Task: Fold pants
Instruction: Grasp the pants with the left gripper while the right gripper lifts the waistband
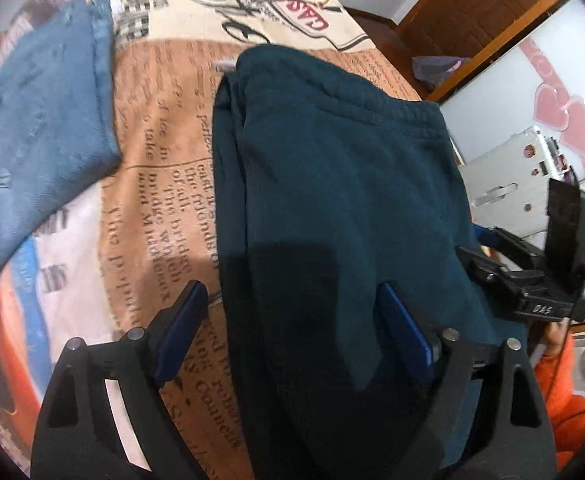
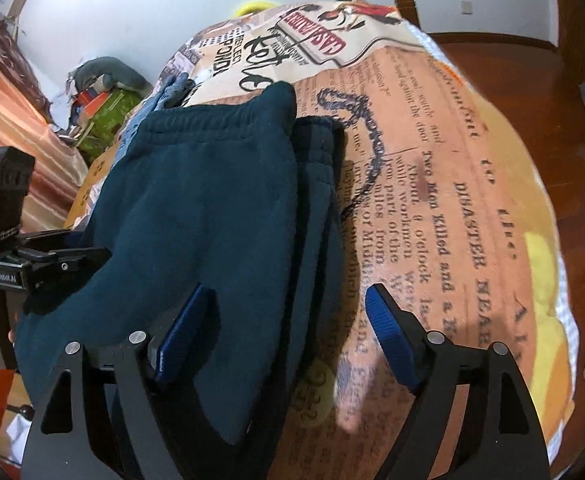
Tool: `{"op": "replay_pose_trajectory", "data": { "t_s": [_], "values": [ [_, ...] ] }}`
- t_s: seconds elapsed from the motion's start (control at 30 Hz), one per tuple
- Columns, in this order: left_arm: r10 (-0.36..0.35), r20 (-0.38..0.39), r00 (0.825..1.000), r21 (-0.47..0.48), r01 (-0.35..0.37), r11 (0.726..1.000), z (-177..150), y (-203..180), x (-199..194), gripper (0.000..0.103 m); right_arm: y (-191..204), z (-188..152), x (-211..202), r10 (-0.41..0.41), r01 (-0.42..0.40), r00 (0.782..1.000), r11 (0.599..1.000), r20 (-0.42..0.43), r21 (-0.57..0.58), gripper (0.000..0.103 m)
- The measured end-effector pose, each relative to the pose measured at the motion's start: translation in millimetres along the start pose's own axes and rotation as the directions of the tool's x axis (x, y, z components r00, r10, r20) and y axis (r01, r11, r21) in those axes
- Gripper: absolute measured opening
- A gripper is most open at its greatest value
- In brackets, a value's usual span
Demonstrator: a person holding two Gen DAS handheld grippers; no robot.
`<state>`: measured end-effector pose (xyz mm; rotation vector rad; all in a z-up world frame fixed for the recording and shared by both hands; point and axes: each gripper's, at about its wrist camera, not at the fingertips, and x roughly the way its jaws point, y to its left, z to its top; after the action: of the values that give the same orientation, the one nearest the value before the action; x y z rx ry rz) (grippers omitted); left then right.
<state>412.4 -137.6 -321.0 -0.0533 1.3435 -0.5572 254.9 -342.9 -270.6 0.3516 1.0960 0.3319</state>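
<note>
Left wrist view: your left gripper (image 1: 292, 328) is spread wide, nothing pinched. One pad sits over the bedspread (image 1: 160, 128), the other over the near end of the pants (image 1: 332, 184). The pants lie in a neat dark teal stack on the bed, waistband at the far end, layers showing along the left edge. Looks like they're already folded at least once lengthwise and doubled over. A blue folded garment (image 1: 40, 128) lies well apart on the left, probably finished. Your right gripper (image 1: 532, 276) peeks in at the right edge.

Right wrist view: same story. The right gripper (image 2: 288, 332) is also released, jaws apart, straddling the pants' (image 2: 196, 216) right edge with no cloth clamped. The drawstring (image 2: 368, 148) trails out across the bedspread (image 2: 472, 208), so that's loose. The left gripper (image 2: 32, 264) sits at the left side of the stack.

My guess: you're mostly done. What's left is maybe one more fold or a tidy-up, plus tucking in that drawstring.
</note>
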Motion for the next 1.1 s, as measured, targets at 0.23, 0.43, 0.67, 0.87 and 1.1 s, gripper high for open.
{"op": "replay_pose_trajectory", "data": {
  "t_s": [0.23, 0.43, 0.67, 0.87, 1.1],
  "values": [
    [-0.040, -0.048, 0.998, 0.016, 0.041, 0.999, 21.5, 2.2, 14.0, 0.091, -11.3, 7.2, 15.3, 0.103, -0.102, 0.994, 0.995, -0.034, 0.014, 0.082],
    [-0.058, -0.055, 0.997, 0.027, 0.060, 0.998, 37.1, 1.3, 24.2, 0.093, -11.4, 13.7, 23.7, 0.160, -0.160, 0.985, 0.987, -0.057, 0.004, 0.082],
    [-0.085, -0.014, 0.996, 0.037, 0.085, 0.996, 38.1, -1.9, 22.3, 0.081, -10.9, 19.1, 24.8, 0.235, -0.234, 0.970, 0.972, -0.056, 0.024, 0.060],
    [-0.075, 0.037, 0.997, 0.058, 0.073, 0.996, 34.8, -5.6, 7.0, 0.054, 1.4, 25.8, 13.3, 0.220, -0.220, 0.975, 0.975, -0.028, -0.003, 0.029],
    [-0.047, 0.135, 0.990, 0.159, 0.025, 0.987, 16.9, -31.0, -33.5, 0.036, 25.7, 32.4, -11.4, 0.182, -0.178, 0.983, 0.980, 0.036, -0.085, 0.023]
  ]
}}
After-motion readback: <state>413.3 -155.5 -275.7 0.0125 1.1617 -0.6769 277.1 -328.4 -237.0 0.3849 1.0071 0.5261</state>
